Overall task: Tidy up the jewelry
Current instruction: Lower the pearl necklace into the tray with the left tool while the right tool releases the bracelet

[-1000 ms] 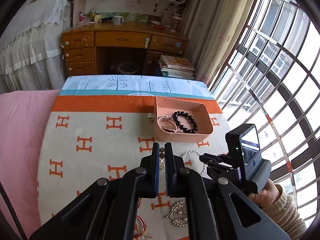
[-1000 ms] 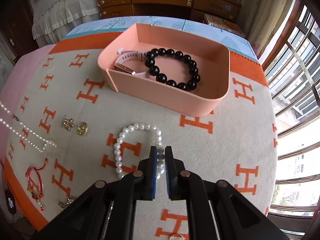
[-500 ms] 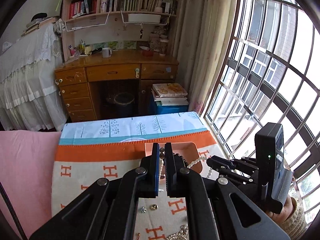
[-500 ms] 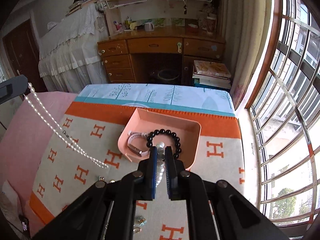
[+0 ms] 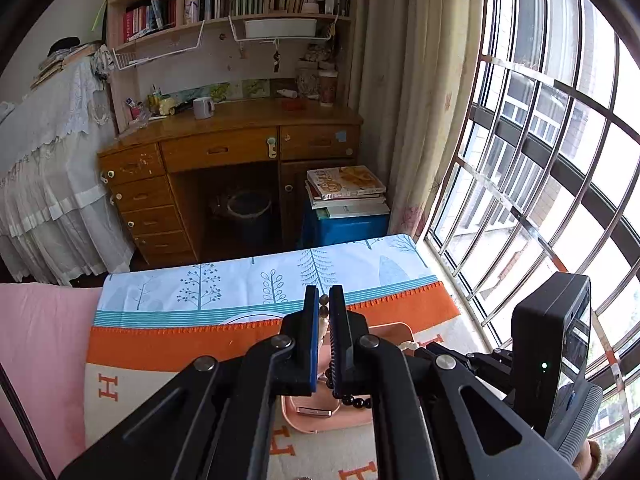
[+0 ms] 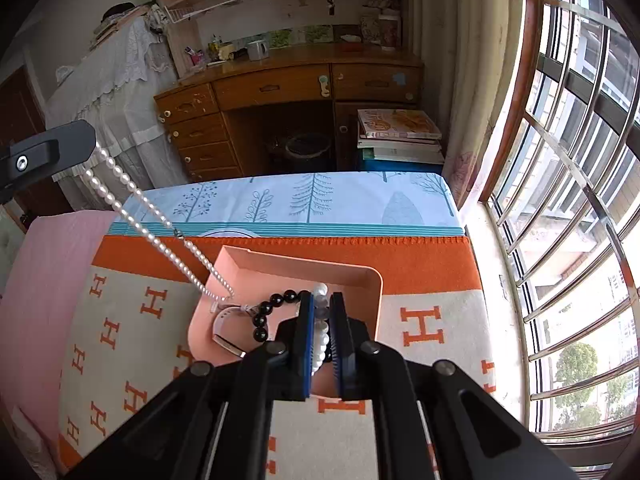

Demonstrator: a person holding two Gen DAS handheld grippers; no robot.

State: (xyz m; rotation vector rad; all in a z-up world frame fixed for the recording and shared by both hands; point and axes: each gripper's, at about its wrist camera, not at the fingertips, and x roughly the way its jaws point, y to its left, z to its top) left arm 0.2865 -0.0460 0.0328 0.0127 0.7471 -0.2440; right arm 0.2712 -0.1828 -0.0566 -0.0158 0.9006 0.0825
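From the left wrist view, the left gripper (image 5: 324,300) has its flat blue-faced jaws drawn narrow on a strand of small round beads, the pearl necklace (image 5: 324,312), which shows between the pads near the tips. Below the jaws sits the peach plastic tray (image 5: 390,330), smooth and round-cornered, resting on a woven cream blanket (image 5: 120,380) with orange H shapes and an orange band. A glossy black bead bracelet (image 5: 354,401) and a pale watch band with a metal clasp (image 5: 314,412) lie in the tray near its near wall. The right gripper's (image 5: 460,356) black body reaches over the tray's right side; its jaw gap cannot be told here. From the right wrist view, the right gripper (image 6: 319,304) pinches a white pearl bracelet (image 6: 320,344) between closely set jaws, directly over the tray (image 6: 372,280). The black bracelet (image 6: 276,304) and white watch band (image 6: 224,320) lie just left of the jaws inside the tray. The necklace (image 6: 160,216) hangs as a doubled strand from the left gripper (image 6: 86,142), its lower end touching the tray's left rim.
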